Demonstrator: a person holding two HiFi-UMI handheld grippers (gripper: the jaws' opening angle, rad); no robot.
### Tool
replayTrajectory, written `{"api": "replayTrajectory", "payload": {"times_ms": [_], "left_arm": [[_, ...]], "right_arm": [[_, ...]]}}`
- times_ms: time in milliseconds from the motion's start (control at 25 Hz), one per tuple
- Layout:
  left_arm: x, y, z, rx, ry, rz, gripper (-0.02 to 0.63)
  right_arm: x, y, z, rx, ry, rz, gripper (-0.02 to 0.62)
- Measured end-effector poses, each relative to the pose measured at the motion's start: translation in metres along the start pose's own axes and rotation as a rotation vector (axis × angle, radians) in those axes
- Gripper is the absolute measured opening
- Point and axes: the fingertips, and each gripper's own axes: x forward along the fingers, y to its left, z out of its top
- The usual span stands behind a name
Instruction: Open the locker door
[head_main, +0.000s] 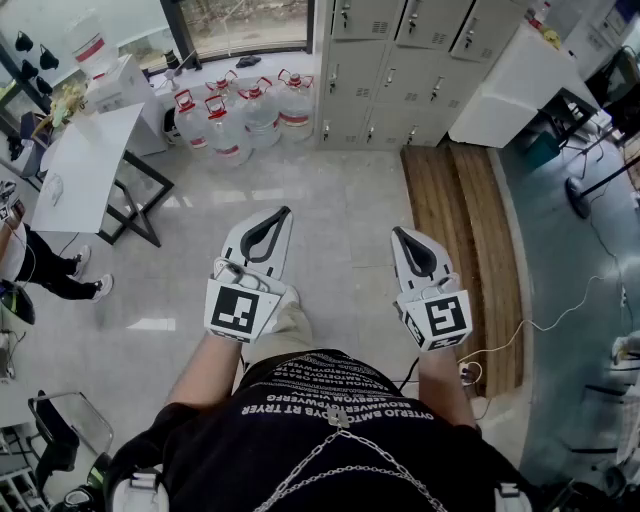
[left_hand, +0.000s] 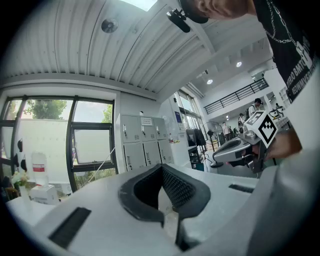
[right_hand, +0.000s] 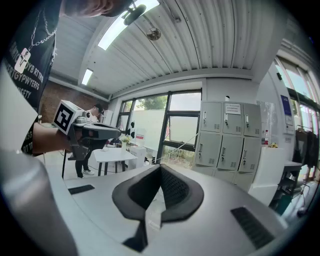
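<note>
Head view: left gripper (head_main: 284, 212) and right gripper (head_main: 398, 233) are held out side by side at waist height over bare floor, each with its jaws closed tip to tip and nothing between them. The lockers (head_main: 400, 70) stand against the far wall, well apart from both grippers, with every door visible shut. Water jugs (head_main: 240, 115) are just beside the lockers on the left, a white table (head_main: 85, 170) is further left, and a wooden platform (head_main: 465, 230) runs out from the lockers on the right. Left gripper view: the left gripper (left_hand: 161, 166) has its pads met at the tips and holds nothing; the lockers (left_hand: 142, 142) are small and distant, ahead and slightly left of the jaw line. Right gripper view: the right gripper (right_hand: 160, 166) is likewise closed and empty; the lockers (right_hand: 227, 135) lie ahead to the right, far off. Step in hand, as judged: approach, with no door touched yet. Which door is meant cannot be told. The next move likely calls for closing the floor gap to the lockers, parting one gripper's jaws, and lining them up on a door's handle before pulling.
</note>
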Motion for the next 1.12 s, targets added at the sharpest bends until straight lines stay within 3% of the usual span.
{"api": "replayTrajectory", "payload": {"times_ms": [240,560,680,840,1000,1120], "left_arm": [[0.028,0.038,-0.018,0.001,-0.009,-0.025,-0.006],[0.076,0.093,-0.043,0.023,0.041,-0.100,-0.006],[0.092,0.125,-0.047,0.031,0.034,-0.076,-0.006],[0.115,0.162,-0.045,-0.054,0.012,-0.037,-0.006],[0.129,0.177,-0.052,-0.018,0.010,-0.100,-0.006],[0.139,0.190,-0.067,-0.044,0.038,-0.127,-0.006]], "right_arm": [[0.051,-0.006,-0.004,0.008,0.032,-0.001,-0.005],[0.132,-0.021,-0.004,0.063,0.072,0.003,-0.005],[0.163,-0.024,0.003,0.064,0.070,-0.002,-0.005],[0.198,-0.025,0.009,0.044,0.073,-0.004,-0.005],[0.224,-0.034,0.017,0.040,0.053,-0.033,-0.005],[0.234,-0.050,0.015,0.065,0.070,-0.078,-0.005]]}}
